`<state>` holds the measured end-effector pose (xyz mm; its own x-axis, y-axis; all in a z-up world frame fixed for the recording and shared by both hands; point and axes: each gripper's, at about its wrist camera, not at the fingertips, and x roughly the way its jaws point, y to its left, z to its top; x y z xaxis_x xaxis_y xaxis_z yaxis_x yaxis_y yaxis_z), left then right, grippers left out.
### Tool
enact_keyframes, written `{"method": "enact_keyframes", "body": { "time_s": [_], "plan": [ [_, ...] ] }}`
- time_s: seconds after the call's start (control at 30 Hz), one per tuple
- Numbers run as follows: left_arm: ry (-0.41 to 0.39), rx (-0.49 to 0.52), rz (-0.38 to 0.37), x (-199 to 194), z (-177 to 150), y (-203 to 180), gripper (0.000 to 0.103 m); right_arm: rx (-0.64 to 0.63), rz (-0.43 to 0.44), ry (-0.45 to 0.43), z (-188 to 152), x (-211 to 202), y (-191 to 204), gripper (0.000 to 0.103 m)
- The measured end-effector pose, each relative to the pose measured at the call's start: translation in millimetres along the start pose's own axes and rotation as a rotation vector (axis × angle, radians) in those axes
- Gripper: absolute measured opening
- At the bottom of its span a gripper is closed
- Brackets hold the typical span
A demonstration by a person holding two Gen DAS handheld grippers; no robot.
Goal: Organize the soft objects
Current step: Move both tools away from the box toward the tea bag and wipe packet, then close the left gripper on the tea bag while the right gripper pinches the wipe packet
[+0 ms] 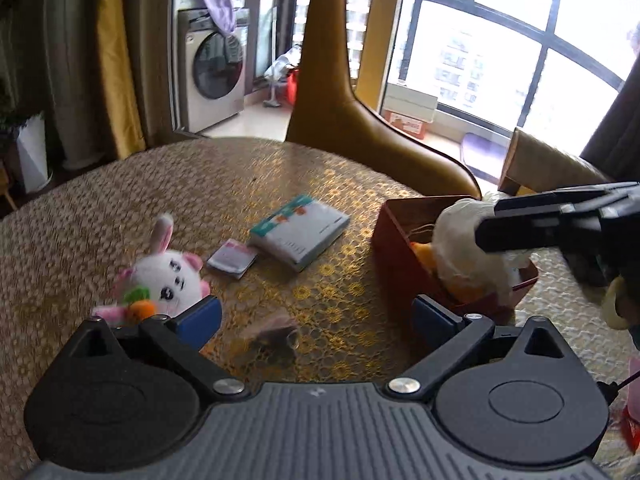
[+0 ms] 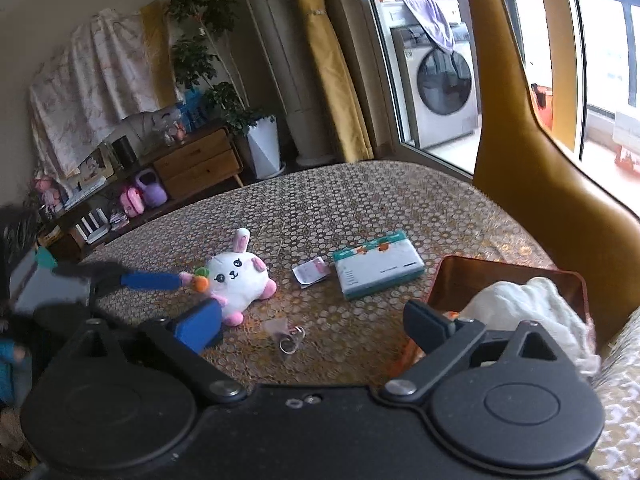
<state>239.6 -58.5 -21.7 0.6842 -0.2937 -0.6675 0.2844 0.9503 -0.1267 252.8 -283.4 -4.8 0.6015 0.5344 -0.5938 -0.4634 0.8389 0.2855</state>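
Right wrist: 1 bunny plush (image 2: 238, 276), 1 red box (image 2: 500, 276), 2 pkts

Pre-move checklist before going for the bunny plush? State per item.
1. Left gripper open, nothing between fingers: ok.
2. Right gripper open, empty: ok.
3. White plush already in red box: ok.
4. Bunny plush free on table, nothing on top: ok.
5. Key ring lies close to the bunny: not ok, avoid it.
6. Room left in box for bunny: cannot tell.
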Motion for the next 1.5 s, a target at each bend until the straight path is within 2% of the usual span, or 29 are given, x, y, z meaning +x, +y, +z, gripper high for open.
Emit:
{"method": "enact_keyframes", "body": {
  "time_s": [0.17, 0.3, 0.5, 0.6, 0.87, 1.03, 1.13, 1.33, 1.5],
  "plan": [
    [-0.014, -0.029, 0.027, 10, -16, 8, 0.102, 0.016, 0.003, 0.040, 15, 29, 10, 0.098],
    [-0.007, -0.045, 0.038, 21, -27, 8, 0.102, -0.064, 0.036, 0.096, 24, 50, 20, 0.097],
    [-0.026, -0.070, 0.101, 36, -36, 9, 0.102, -0.174, 0.078, 0.178, 35, 87, 29, 0.097],
    [-0.043, -0.087, 0.139, 43, -36, 8, 0.102, -0.250, 0.099, 0.204, 43, 104, 32, 0.097],
    [-0.022, -0.132, 0.257, 69, -41, 8, 0.102, -0.483, 0.164, 0.301, 58, 158, 43, 0.094],
    [-0.008, -0.168, 0.282, 87, -46, 10, 0.102, -0.660, 0.230, 0.382, 57, 198, 59, 0.091],
    [-0.013, -0.184, 0.298, 93, -48, 13, 0.102, -0.727, 0.234, 0.436, 54, 222, 63, 0.088],
    [-0.010, -0.175, 0.328, 106, -51, 11, 0.102, -0.726, 0.238, 0.486, 54, 261, 53, 0.084],
    [0.006, -0.172, 0.319, 117, -55, 13, 0.102, -0.751, 0.232, 0.514, 49, 279, 48, 0.083]
  ]
}}
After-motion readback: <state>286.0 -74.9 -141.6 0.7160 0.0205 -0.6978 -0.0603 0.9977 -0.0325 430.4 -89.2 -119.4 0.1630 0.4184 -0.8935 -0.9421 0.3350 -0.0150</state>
